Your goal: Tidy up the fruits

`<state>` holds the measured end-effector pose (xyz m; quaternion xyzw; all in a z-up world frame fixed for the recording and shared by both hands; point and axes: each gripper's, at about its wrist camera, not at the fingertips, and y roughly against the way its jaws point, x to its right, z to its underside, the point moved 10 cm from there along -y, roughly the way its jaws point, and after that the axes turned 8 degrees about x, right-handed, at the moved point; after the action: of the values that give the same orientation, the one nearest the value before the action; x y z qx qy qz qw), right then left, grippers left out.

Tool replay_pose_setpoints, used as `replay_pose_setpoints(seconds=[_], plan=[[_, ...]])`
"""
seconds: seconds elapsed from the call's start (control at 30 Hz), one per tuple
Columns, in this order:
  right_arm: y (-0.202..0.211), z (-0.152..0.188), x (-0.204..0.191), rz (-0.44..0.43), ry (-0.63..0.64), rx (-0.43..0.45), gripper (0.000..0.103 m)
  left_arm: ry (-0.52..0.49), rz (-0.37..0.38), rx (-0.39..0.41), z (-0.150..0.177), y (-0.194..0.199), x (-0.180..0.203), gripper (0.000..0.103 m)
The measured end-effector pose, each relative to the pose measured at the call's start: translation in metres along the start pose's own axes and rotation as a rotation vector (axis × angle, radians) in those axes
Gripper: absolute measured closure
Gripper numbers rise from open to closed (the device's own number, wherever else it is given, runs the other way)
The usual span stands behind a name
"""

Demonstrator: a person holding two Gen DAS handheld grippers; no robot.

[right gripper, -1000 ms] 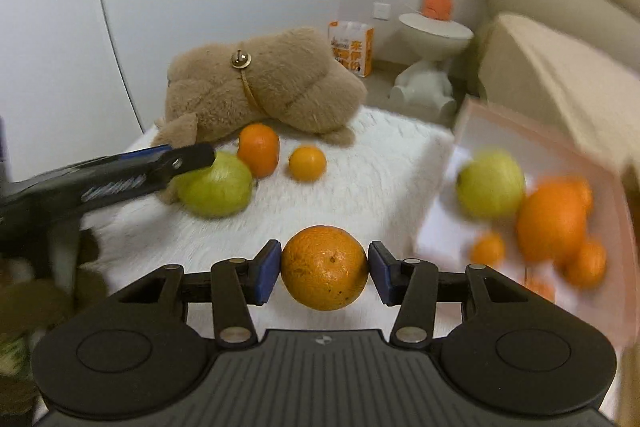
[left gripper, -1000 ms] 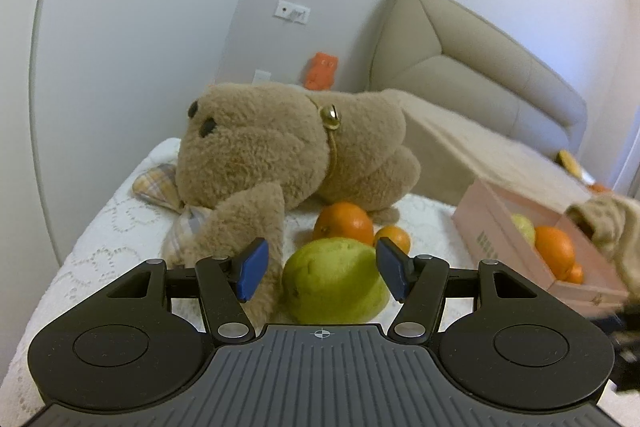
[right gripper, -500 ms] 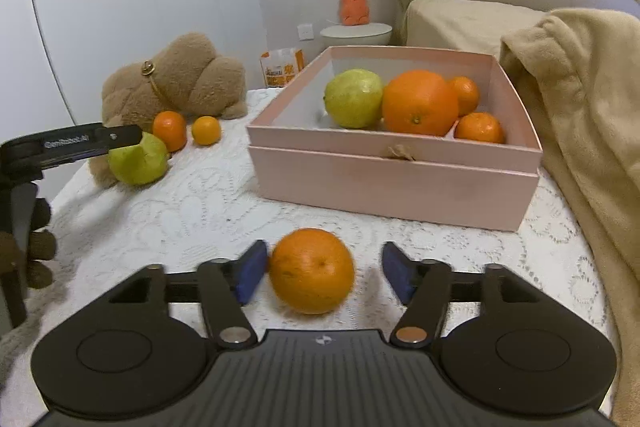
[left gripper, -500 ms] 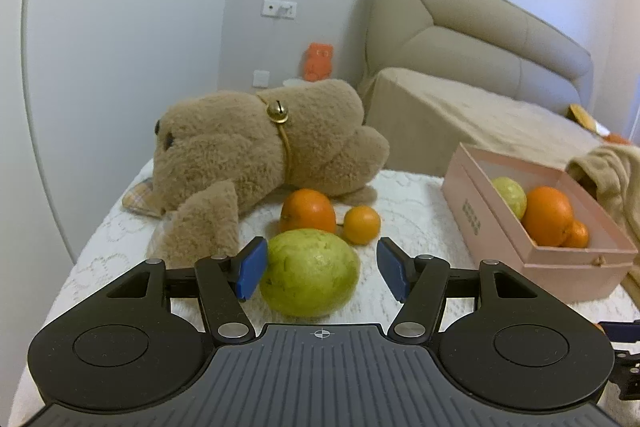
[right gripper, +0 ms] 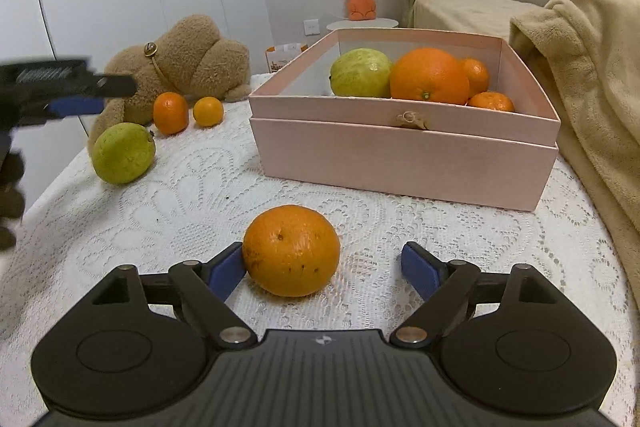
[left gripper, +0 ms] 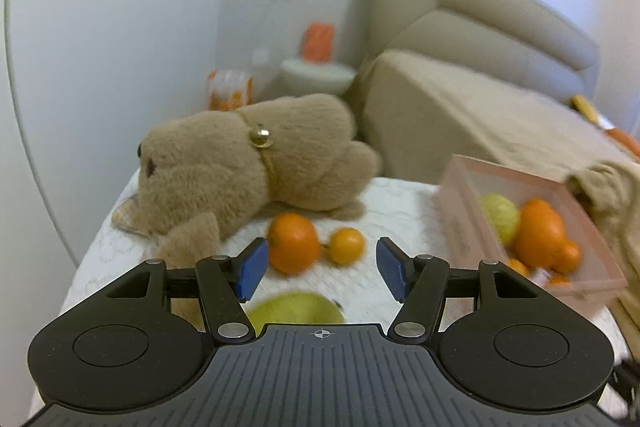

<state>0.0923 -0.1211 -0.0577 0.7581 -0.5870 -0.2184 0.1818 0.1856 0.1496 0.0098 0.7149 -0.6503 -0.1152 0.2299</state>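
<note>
My right gripper (right gripper: 322, 269) is spread wide, the orange (right gripper: 291, 250) lying free on the cloth at bottom centre (touching its left pad only). My left gripper (left gripper: 318, 269) is released too, above the pear (left gripper: 294, 309).

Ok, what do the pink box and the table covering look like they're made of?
Pink box: looks like matte paperboard, with thin straight walls, crisp corners and a lid-like seam. Table covering: seems white lace fabric, showing openwork floral patterns; whether cotton or synthetic, I can't tell.
</note>
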Motion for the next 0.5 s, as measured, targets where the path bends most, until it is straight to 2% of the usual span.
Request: replay_pose_setpoints(seconds=[0.1,0.23,0.37,0.47,0.5], plan=[[0.0,0.0,-0.001,0.003,0.007,-0.001,0.018,0.008,-0.046,-0.103,-0.002,-0.033,-0.01,0.038],[0.0,0.001,-0.001,0.007,0.015,-0.003,0.017,0.013,-0.066,-0.169,0.008,-0.062,-0.013,0.038],[-0.001,0.001,-0.001,0.007,0.015,-0.003,0.017,0.02,-0.081,-0.181,0.016,-0.074,-0.014,0.04],[-0.001,0.002,-0.002,0.008,0.017,-0.004,0.017,0.022,-0.072,-0.158,0.014,-0.075,-0.014,0.053],[-0.001,0.002,-0.002,0.008,0.016,-0.004,0.016,0.015,-0.068,-0.153,0.013,-0.074,-0.014,0.054]])
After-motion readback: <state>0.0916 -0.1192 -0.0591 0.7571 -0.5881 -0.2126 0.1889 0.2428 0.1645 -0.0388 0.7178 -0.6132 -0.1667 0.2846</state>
